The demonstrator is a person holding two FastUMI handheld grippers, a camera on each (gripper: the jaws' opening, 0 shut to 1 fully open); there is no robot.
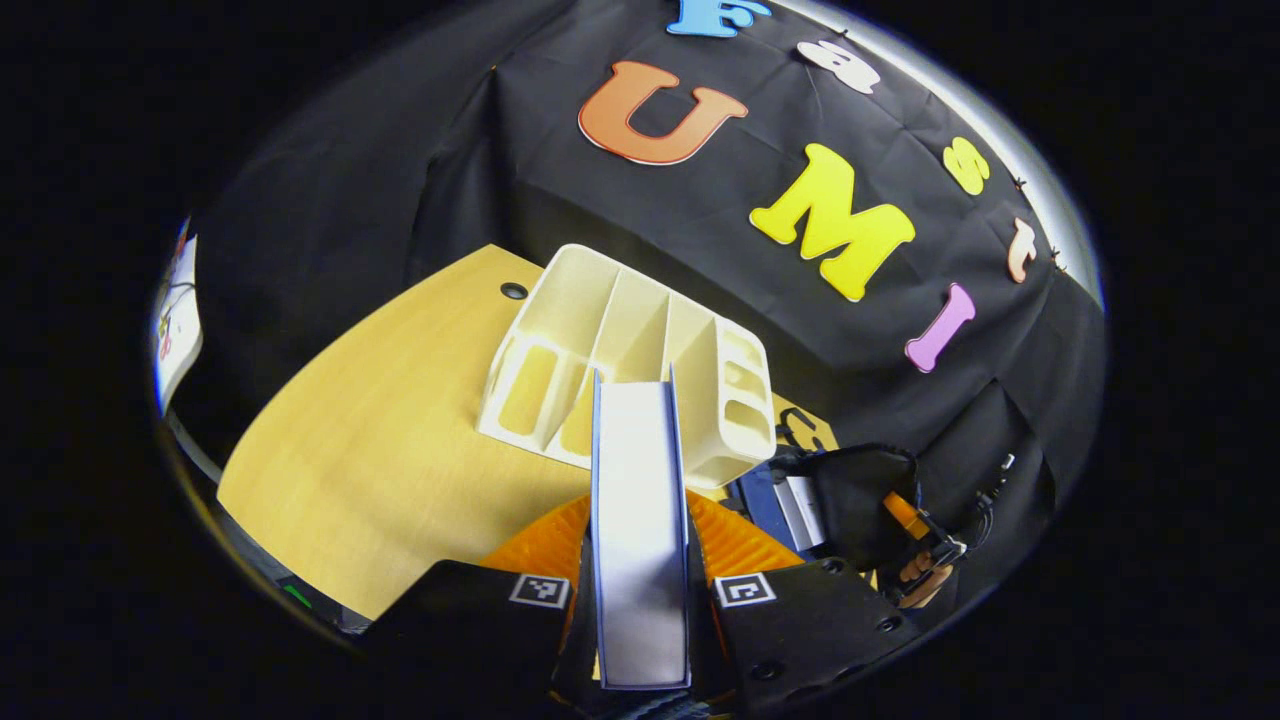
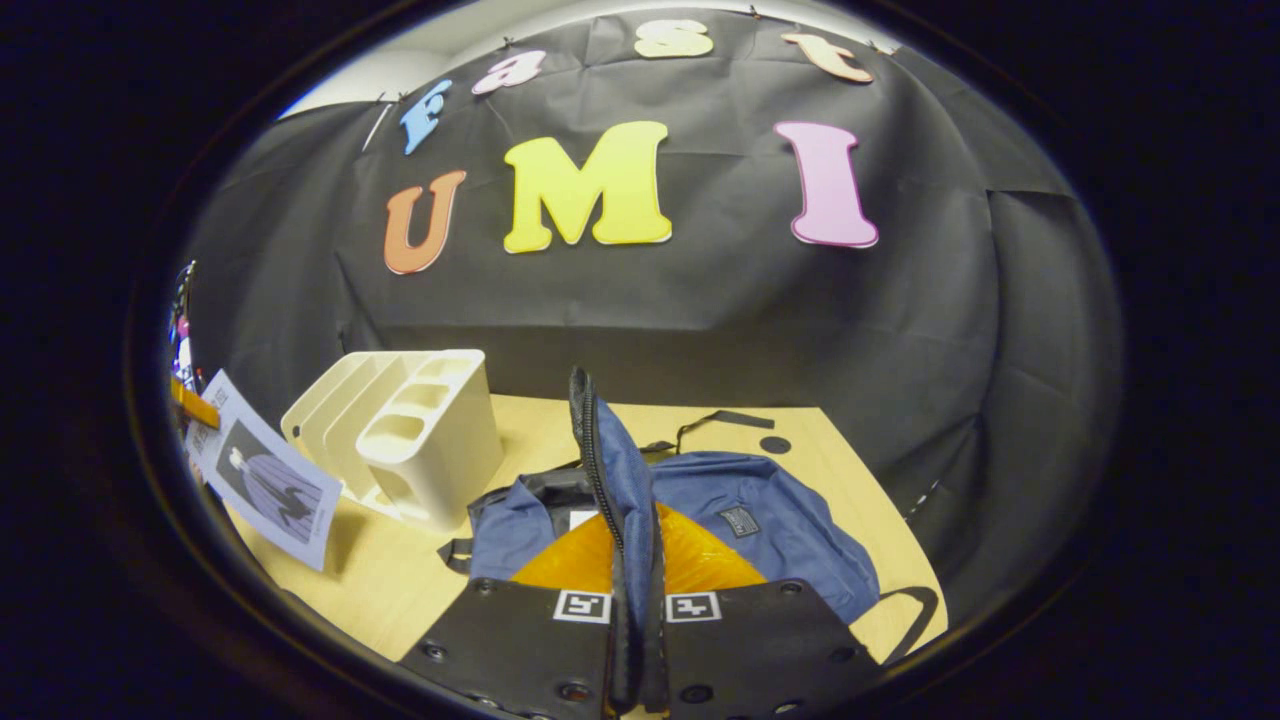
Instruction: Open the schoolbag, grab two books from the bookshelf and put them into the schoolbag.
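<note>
Two grippers, each closed on something

One book [image 1: 640,520] stands edge-on between the left gripper's [image 1: 640,600] fingers, both pressing its covers, held above the wooden table [image 1: 380,440] in front of one cream bookshelf [image 1: 630,360] whose slots look vacant. The right gripper [image 2: 635,600] is nearly closed, both fingers pinching one raised flap of the blue schoolbag [image 2: 770,530], which lies on the table beside the bookshelf. In the right gripper view the same book's cover shows at the left edge.

Navy schoolbag [image 2: 790,530], cream bookshelf [image 1: 640,340] (pale wooden table [image 1: 400,450])
</note>
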